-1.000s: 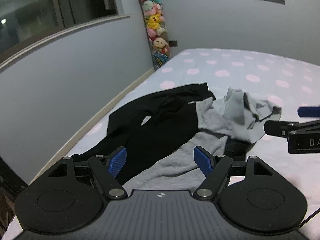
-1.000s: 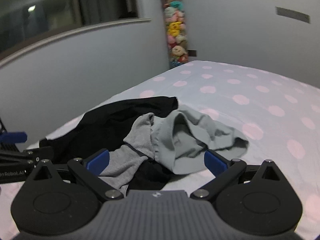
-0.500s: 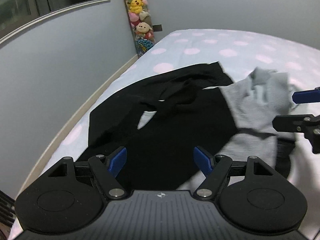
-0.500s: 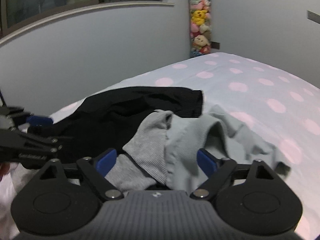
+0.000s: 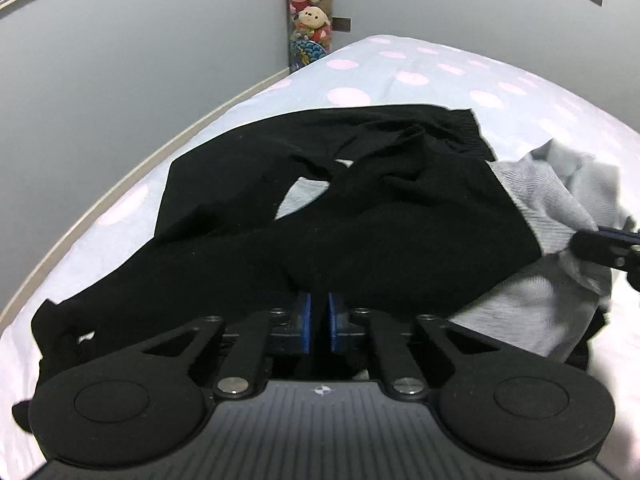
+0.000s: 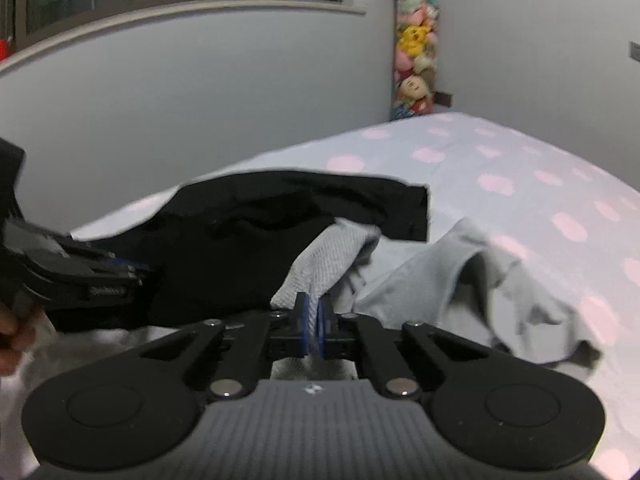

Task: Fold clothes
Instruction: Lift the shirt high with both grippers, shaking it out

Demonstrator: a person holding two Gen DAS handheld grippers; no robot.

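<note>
Both grippers dropped in closer & went from wide open to clamped: left gripper [image 5: 319,312] on black garment [image 5: 360,216], right gripper [image 6: 313,320] on grey garment [image 6: 328,260] at 12 o'clock

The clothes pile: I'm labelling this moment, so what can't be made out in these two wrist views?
- Left wrist view: the cloth edge under the left gripper is hidden by its own fingers.
- Left wrist view: the right gripper is cut off by the frame edge.
- Right wrist view: the left gripper and black garment are motion-blurred.
- Both views: the grey garment is too crumpled to identify.
</note>
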